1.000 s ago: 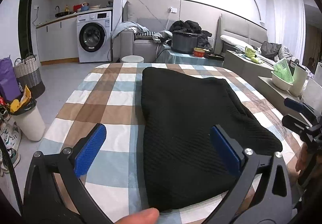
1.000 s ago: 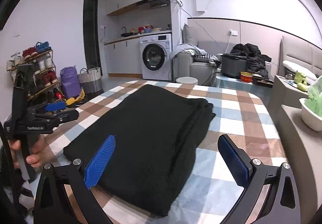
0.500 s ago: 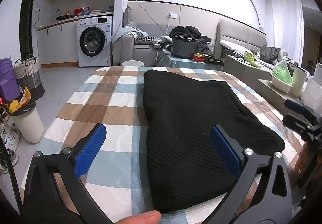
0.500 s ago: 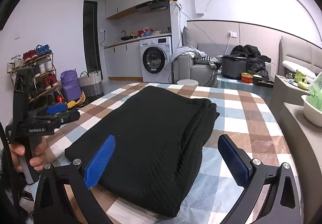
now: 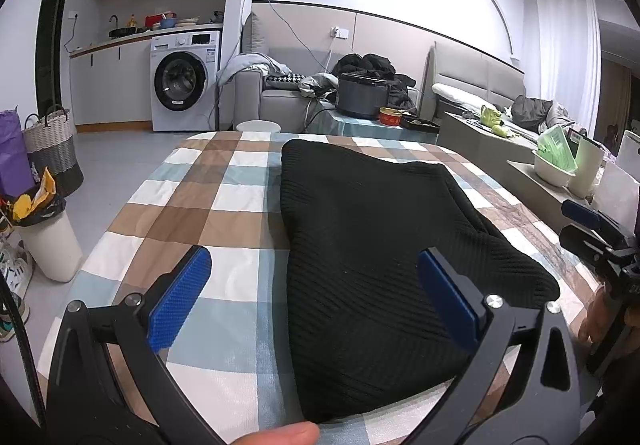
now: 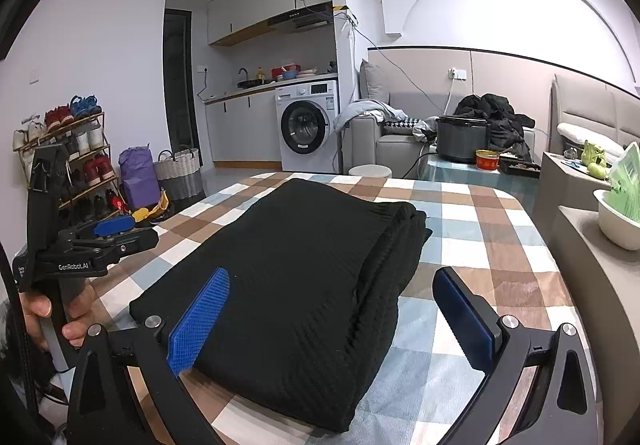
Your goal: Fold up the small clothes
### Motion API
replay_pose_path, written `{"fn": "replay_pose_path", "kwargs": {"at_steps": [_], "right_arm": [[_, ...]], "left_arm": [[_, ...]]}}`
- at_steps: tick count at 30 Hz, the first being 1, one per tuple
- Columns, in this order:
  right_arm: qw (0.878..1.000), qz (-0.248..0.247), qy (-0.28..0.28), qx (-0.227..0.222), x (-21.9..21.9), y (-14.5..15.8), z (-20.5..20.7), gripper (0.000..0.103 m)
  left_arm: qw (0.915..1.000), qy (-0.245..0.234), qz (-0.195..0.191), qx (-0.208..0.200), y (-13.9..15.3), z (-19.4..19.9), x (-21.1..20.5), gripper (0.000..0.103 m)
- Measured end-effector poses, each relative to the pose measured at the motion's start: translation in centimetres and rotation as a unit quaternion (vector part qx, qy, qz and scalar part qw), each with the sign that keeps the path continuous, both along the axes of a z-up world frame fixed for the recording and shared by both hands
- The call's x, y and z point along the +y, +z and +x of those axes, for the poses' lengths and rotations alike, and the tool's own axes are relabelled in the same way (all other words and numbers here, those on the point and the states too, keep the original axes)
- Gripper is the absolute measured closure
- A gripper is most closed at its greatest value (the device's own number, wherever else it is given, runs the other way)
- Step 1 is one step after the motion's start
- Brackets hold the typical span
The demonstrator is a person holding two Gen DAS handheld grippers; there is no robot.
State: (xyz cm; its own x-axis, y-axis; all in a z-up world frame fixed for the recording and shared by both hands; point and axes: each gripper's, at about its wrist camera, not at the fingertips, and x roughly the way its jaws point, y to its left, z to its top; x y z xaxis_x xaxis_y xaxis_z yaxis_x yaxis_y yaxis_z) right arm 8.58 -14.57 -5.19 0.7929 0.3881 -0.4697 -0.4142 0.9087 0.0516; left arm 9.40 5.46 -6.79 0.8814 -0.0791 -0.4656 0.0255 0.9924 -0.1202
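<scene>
Black folded knit [image 6: 296, 277] on checked tablecloth [image 5: 192, 213], both grippers' jaws wide apart, empty; "GenRobot.AI" on left gripper [image 6: 76, 266].

Black gripper [image 5: 314, 299] frames, blue ribbed pads [image 5: 178, 299].

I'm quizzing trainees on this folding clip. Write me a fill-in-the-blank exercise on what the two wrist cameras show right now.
1. The folded garment lying on the checked tablecloth is ____ in colour.
2. The left claw and the right claw both stand ____, gripping nothing.
3. The pads on the claws are ____ in colour.
4. The appliance under the kitchen counter is a ____ machine.

Missing words: black; open; blue; washing
</scene>
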Motion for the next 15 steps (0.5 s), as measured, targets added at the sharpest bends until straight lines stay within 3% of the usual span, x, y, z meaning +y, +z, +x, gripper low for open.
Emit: {"fn": "replay_pose_path", "kwargs": {"at_steps": [15], "right_arm": [[1.000, 0.000, -0.001, 0.002, 0.03, 0.00, 0.10, 0.000]], "left_arm": [[1.0000, 0.000, 0.001, -0.001, -0.01, 0.02, -0.06, 0.001]]}}
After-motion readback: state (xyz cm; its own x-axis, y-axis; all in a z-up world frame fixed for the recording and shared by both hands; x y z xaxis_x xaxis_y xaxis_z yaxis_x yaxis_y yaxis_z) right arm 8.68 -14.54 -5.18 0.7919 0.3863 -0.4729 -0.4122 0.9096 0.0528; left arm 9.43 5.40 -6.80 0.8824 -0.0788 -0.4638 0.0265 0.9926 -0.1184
